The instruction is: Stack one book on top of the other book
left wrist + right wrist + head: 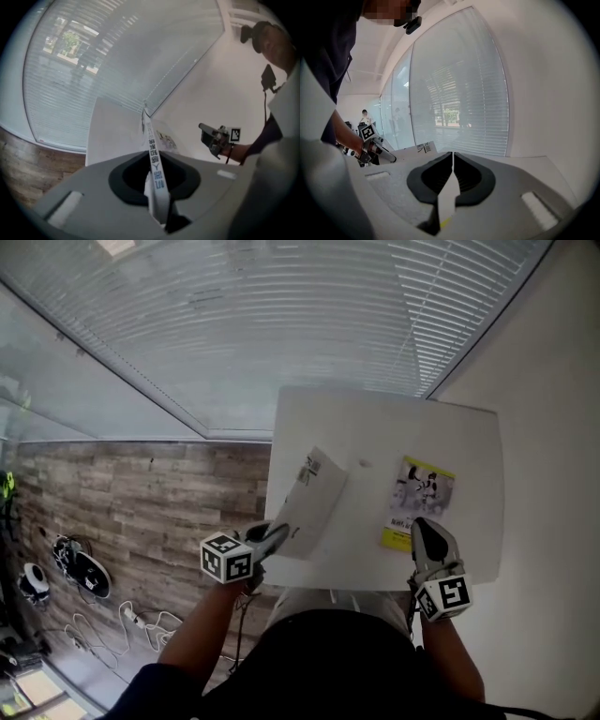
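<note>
Fingers (129,178) of the left gripper (277,536) clamp the white book (315,495) by its spine, tilted up off the desk (375,423) at its near-left edge, likely to carry it onto the yellow book (424,491), which the right gripper (427,532) pinches steady at the near edge.

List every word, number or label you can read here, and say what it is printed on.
Spine of the white book: characters, too blurred to read.
Barcode label on its back cover: too small.
Cover of the yellow book: print too small.
Nothing is legible.
</note>
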Tool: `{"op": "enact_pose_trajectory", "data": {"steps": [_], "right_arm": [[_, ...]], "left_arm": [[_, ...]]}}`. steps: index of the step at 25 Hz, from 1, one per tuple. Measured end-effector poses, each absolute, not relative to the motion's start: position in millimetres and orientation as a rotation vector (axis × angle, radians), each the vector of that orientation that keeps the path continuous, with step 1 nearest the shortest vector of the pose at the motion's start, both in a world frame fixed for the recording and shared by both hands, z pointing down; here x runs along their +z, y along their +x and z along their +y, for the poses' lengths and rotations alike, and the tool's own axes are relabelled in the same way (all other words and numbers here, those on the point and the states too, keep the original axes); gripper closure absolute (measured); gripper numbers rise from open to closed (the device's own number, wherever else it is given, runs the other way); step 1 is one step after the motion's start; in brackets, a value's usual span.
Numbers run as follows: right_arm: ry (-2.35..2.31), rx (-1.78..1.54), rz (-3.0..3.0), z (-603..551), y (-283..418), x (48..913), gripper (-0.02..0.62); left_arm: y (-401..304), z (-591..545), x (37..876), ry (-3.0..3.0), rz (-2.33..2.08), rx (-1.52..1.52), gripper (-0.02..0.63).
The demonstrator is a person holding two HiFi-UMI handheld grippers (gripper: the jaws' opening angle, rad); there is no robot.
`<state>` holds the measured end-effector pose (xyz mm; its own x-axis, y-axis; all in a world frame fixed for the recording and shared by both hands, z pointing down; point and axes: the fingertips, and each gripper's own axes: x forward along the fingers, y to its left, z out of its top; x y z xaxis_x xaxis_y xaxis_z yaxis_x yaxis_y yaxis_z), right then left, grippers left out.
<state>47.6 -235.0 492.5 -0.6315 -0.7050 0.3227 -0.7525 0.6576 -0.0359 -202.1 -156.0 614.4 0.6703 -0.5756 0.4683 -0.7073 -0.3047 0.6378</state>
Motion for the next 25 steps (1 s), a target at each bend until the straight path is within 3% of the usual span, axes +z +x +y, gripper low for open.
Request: {"op": "enact_pose_trajectory", "data": {"steps": [25], "right_arm": [[1.302,0.258,-2.655,-237.2,93.8,488.1,0.594]], "left_arm": [[-133.1,-189.2,553.8,2.130,-0.913,0.167,0.549]]}}
